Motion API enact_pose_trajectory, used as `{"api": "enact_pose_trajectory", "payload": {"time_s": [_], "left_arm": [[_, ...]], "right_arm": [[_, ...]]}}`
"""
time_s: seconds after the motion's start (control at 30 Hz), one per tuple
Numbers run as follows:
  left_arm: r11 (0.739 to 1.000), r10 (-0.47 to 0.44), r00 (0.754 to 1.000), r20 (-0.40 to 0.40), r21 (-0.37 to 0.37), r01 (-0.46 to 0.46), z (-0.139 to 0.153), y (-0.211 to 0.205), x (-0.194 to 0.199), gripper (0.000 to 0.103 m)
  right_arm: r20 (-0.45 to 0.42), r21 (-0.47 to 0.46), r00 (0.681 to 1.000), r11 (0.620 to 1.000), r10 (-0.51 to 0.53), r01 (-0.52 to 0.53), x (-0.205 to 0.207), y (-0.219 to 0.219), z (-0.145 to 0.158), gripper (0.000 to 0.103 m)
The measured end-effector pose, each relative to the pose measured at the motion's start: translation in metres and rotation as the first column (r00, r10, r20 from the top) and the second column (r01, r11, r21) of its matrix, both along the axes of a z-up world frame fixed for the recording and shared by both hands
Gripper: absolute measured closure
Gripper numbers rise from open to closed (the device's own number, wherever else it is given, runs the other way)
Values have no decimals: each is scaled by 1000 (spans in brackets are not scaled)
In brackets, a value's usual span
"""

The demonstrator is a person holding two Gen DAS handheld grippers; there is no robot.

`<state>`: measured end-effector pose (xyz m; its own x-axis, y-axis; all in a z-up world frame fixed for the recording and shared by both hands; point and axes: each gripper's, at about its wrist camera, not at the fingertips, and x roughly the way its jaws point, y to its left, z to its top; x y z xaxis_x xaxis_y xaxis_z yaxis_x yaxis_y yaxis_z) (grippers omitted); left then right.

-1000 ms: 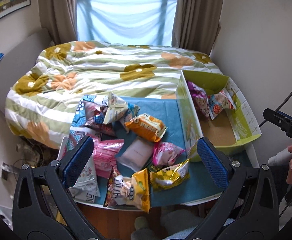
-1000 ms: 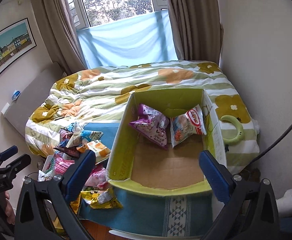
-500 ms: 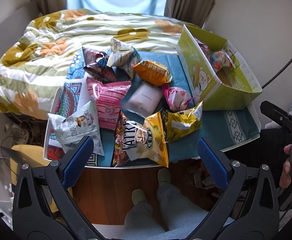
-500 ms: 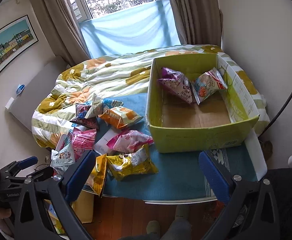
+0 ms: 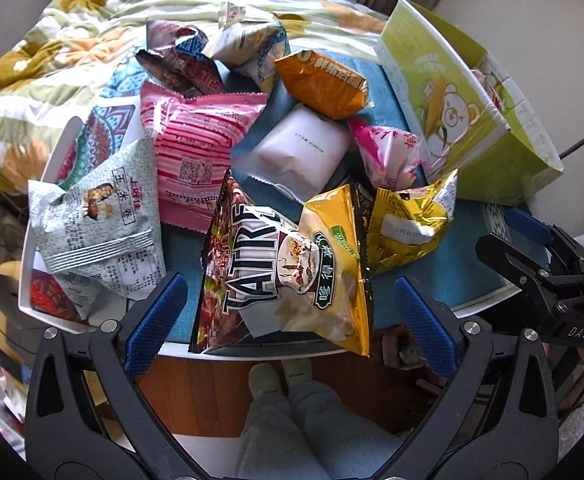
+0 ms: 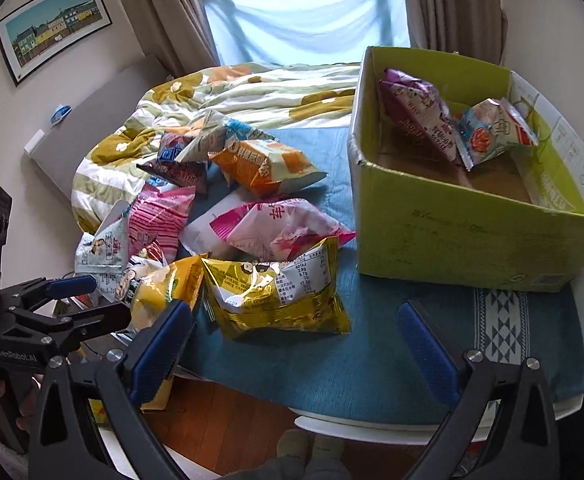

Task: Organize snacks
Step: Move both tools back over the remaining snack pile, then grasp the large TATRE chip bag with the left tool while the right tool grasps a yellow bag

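Observation:
Several snack bags lie piled on a blue cloth point(image 6: 332, 360) over a white table. My left gripper point(image 5: 290, 314) is open, its blue pads on either side of the near end of a yellow and brown "TAITRI" bag point(image 5: 288, 276), not touching it. My right gripper point(image 6: 292, 344) is open above the cloth, just in front of a gold foil bag point(image 6: 276, 296). A green cardboard box point(image 6: 468, 236) at the right holds a purple bag point(image 6: 416, 120) and a pale bag with red print point(image 6: 492, 132). An orange bag point(image 5: 324, 84), a pink striped bag point(image 5: 196, 148) and a grey bag point(image 5: 96, 224) lie in the pile.
A bed with a flowered, striped quilt point(image 6: 260, 92) lies behind the table. The person's legs in grey trousers and socks point(image 5: 292, 420) show below the table edge, over a wood floor. A wall stands close on the right of the box.
Both grippers have come lower and nearer the table's front edge. The left one now hangs over the yellow and brown bag; the right one has swung left from the box toward the pile.

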<state>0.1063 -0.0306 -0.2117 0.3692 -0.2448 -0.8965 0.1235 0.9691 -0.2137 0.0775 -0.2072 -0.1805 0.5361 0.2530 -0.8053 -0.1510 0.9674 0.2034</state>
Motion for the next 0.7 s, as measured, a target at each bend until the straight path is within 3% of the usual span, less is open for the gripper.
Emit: {"api": "enact_pose_trajectory", "payload": {"time_s": [0.33, 0.47, 0.7], "left_arm": [[999, 37, 996, -76, 5, -37, -47, -7, 20, 1], [1000, 24, 995, -96, -6, -25, -55, -11, 23, 17], [1000, 13, 996, -89, -18, -14, -58, -12, 26, 26]], "right_arm": [[-13, 19, 988, 988, 153, -153, 27, 3, -41, 0], [-24, 47, 982, 981, 190, -189, 35, 4, -49, 0], [-31, 63, 969, 968, 246, -243, 44, 13, -57, 0]]}}
